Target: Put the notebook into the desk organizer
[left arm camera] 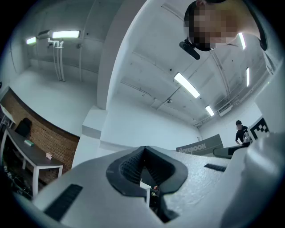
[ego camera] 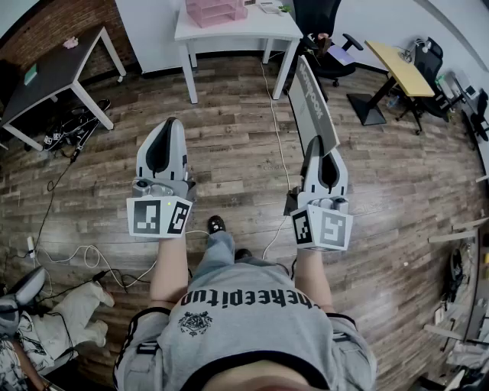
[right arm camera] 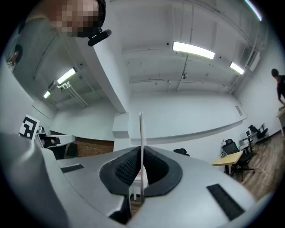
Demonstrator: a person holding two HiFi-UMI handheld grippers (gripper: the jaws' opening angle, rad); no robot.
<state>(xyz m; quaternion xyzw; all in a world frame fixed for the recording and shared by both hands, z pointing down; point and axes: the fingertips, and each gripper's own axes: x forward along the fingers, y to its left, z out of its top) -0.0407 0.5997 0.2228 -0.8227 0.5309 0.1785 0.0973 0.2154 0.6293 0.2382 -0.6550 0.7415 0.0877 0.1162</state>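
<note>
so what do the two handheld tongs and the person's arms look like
Both the left tongs and right tongs have pale grey shells with a black recess on top and dark ribbed pads inside. Each carries a white cube printed with black square markers. The person wears a grey short-sleeved T-shirt with black print; the forearms are bare.

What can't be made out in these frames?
Desk organizer: head view, cut off by the top edge; its compartments don't show.
Notebook: right gripper view shows only its thin edge, between the jaws.
Items on the white desk: head view, too small to name.
Person: right gripper view, cut off by the right edge.
</note>
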